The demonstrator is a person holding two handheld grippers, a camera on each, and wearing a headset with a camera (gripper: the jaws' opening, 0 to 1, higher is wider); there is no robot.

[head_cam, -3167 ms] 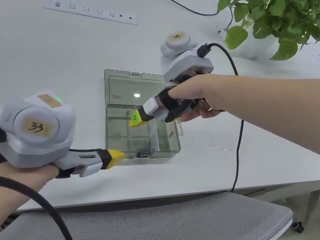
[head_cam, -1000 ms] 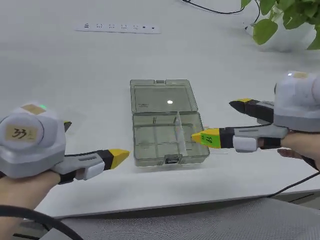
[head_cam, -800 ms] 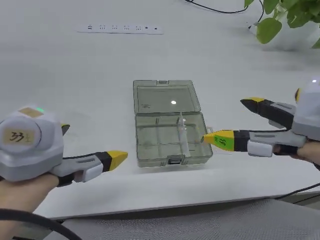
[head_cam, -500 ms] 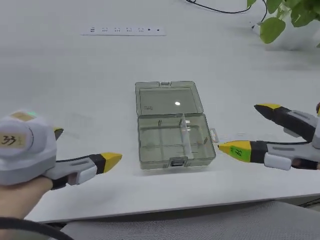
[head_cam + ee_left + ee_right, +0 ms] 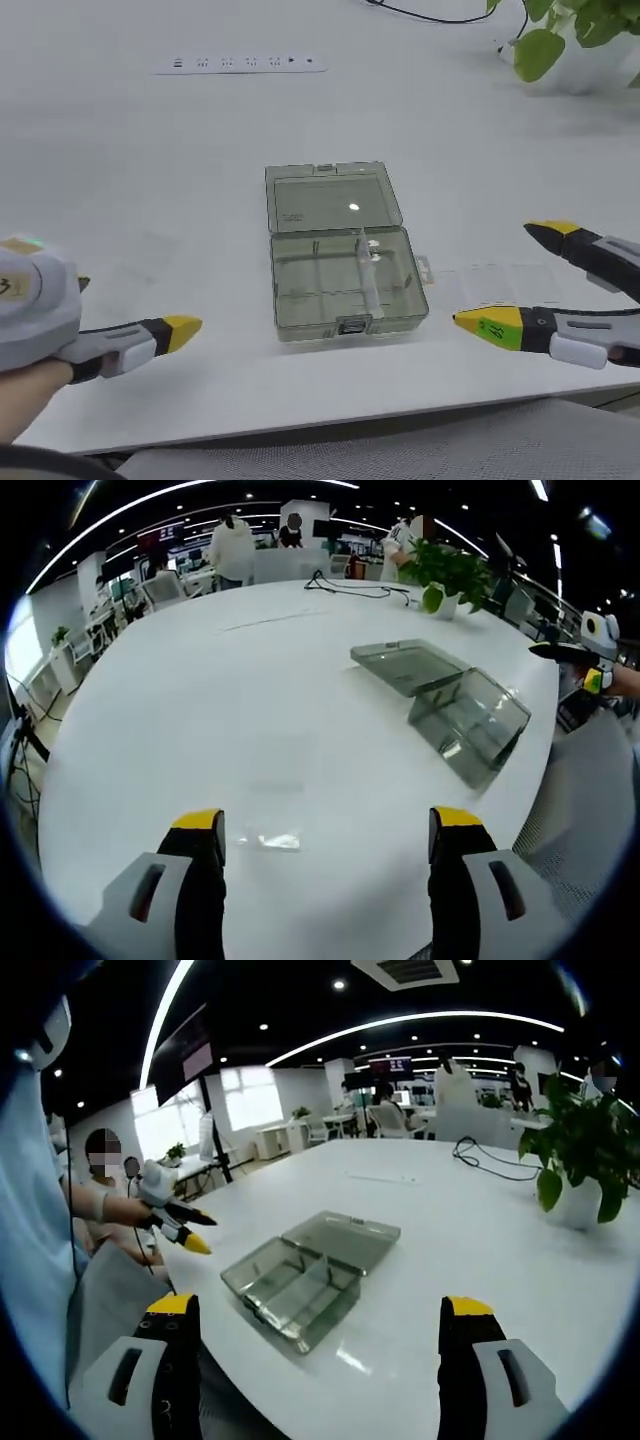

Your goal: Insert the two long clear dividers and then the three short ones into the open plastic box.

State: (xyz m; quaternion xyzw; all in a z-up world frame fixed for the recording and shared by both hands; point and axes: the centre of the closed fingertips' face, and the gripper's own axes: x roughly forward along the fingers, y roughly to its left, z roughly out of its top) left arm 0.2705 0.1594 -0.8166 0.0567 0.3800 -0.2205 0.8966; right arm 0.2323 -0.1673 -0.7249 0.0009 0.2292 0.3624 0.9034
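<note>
1. Right gripper (image 5: 320,1305) is spread wide and empty (left gripper (image 5: 327,825) likewise) and is the nearer one to the work.
2. Faint clear dividers (image 5: 497,273) lie flat on the table (image 5: 150,160) ahead of it, their long axis pointing boxward.
3. The open plastic box (image 5: 300,300) sits just beyond, to the left.

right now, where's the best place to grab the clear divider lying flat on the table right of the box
Probably across its narrow width, near the middle, from above. The clear divider lies flat, long side running away from the box, so only its thin long edges offer purchase. The open right gripper is nearest. The divider's outline is faint, so exact edges are uncertain.
</note>
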